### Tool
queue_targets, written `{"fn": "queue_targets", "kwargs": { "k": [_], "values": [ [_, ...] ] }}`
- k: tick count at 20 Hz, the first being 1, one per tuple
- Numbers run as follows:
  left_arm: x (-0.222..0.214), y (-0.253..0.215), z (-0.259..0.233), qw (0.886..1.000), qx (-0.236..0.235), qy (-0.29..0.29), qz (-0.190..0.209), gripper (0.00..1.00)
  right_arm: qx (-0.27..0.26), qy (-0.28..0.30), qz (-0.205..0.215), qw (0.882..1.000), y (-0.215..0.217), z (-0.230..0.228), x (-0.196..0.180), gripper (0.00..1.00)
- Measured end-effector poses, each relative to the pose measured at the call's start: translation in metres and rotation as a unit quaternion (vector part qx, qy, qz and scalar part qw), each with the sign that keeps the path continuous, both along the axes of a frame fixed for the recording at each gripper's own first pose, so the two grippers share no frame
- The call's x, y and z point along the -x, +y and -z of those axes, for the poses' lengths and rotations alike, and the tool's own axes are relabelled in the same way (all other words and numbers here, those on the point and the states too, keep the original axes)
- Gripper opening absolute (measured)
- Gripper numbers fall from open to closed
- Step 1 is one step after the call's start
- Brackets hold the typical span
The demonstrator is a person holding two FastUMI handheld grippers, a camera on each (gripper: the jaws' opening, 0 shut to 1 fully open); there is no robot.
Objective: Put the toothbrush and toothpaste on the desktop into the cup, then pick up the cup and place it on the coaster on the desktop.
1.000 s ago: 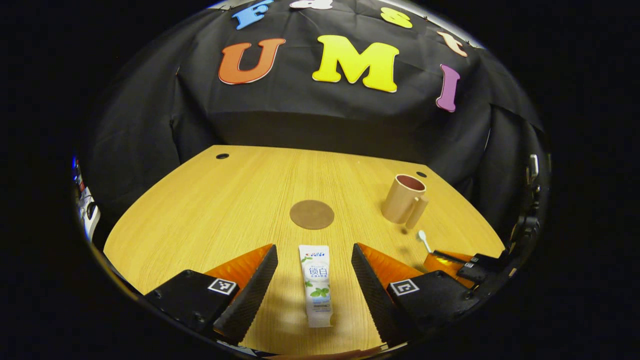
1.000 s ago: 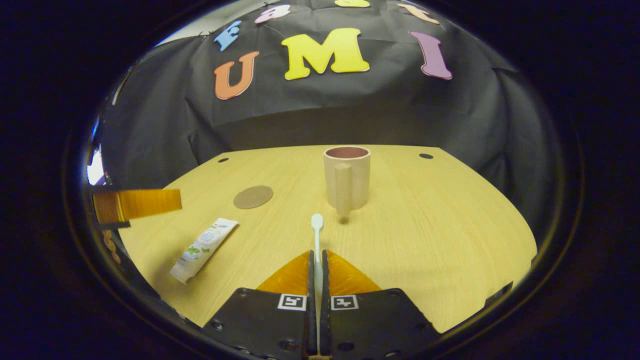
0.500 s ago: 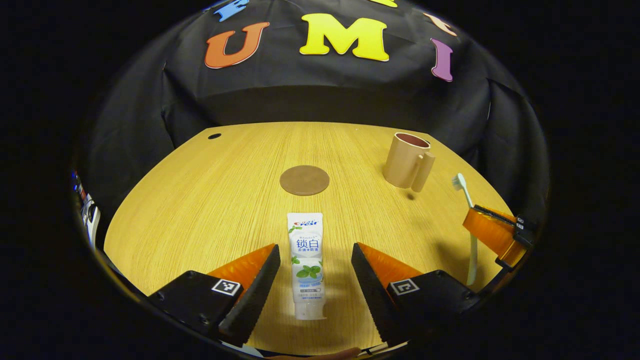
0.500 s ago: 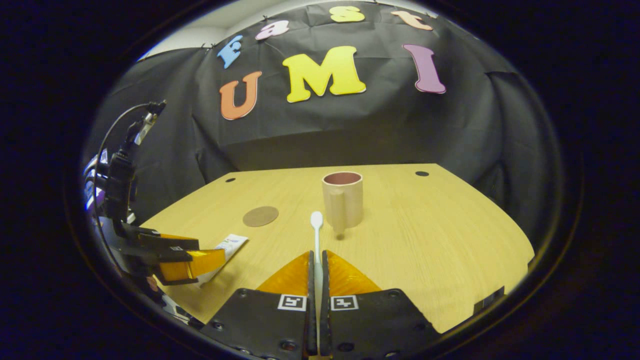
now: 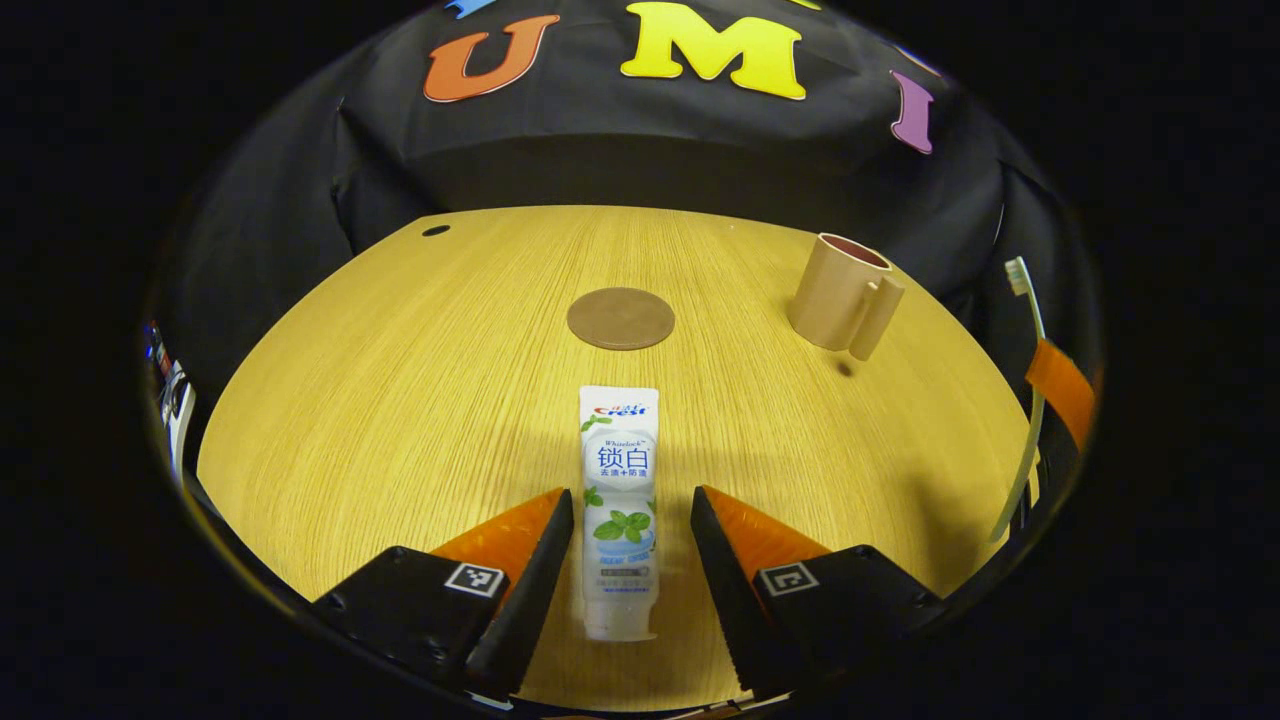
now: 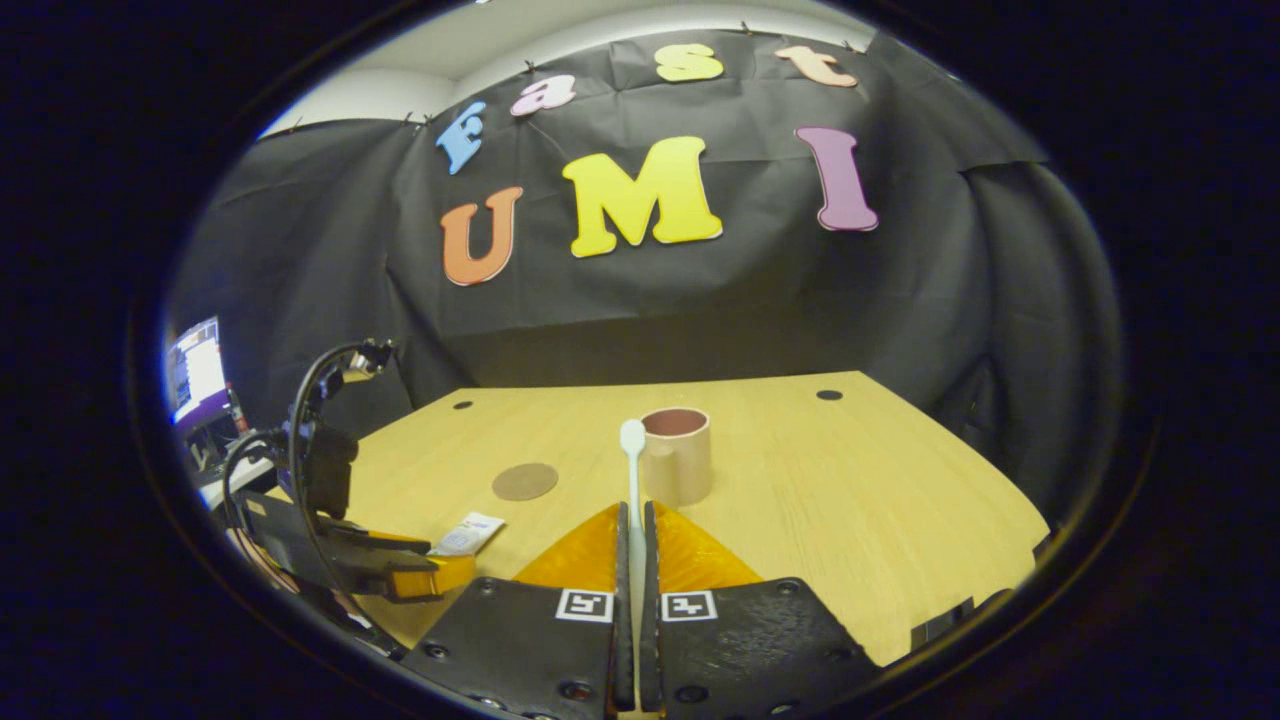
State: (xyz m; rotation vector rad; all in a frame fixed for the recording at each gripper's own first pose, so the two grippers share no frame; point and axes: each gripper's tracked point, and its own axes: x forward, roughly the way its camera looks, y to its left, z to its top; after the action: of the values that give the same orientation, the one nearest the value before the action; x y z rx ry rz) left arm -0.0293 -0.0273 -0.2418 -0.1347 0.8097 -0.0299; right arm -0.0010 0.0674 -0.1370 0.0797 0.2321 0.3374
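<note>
Straddled the toothpaste (image 5: 620, 500) with the left gripper (image 5: 625, 540), fingers spread wide on either side of the tube and not yet pressing on it. Lay flat on the desktop (image 5: 400, 380), that tube, long axis running straight away down the line of the fingers, cap end nearest the camera, crimped end pointing toward the coaster (image 5: 620, 318) just beyond. Looked well lined up for a squeeze across the narrow width. Over on the other side, pinched the toothbrush (image 6: 632, 470) between the pressed-together fingers of the right gripper (image 6: 632, 540), handle buried in the grip, bristle head poking up and forward. Stood upright farther back on the wood, the cup (image 6: 676, 455), mouth open, handle hard to make out from the right gripper view. Sat almost dead ahead of the brush tip, slightly right of it, so clearly nearer the right hand than the left. Seen from the left gripper view, held that same brush high at the far right edge, clear of the desktop. Nothing in the cup yet, by the look of it, and the coaster bare.
</note>
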Motion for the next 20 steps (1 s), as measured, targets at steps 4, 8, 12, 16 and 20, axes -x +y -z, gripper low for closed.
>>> {"fn": "queue_targets", "kwargs": {
  "k": [4,8,12,16,20],
  "values": [
    [0.001,-0.002,0.003,1.000,-0.020,0.000,0.012,0.75,-0.002,-0.023,0.002,1.000,0.000,-0.020,0.000,0.03],
    [-0.002,0.000,0.001,1.000,-0.023,-0.014,0.009,0.70,-0.003,-0.029,0.001,1.000,0.008,-0.031,-0.001,0.03],
    [-0.001,0.001,0.002,1.000,-0.023,-0.018,0.011,0.45,-0.009,-0.030,0.005,0.999,0.008,-0.043,-0.007,0.00],
    [0.001,0.002,0.000,0.999,-0.016,-0.030,0.013,0.41,-0.015,-0.045,0.015,0.999,0.006,-0.059,-0.012,0.03],
    [0.000,0.004,-0.010,0.998,-0.008,-0.066,0.000,0.41,-0.008,-0.062,0.020,0.998,0.010,-0.071,-0.016,0.03]
  ]
}}
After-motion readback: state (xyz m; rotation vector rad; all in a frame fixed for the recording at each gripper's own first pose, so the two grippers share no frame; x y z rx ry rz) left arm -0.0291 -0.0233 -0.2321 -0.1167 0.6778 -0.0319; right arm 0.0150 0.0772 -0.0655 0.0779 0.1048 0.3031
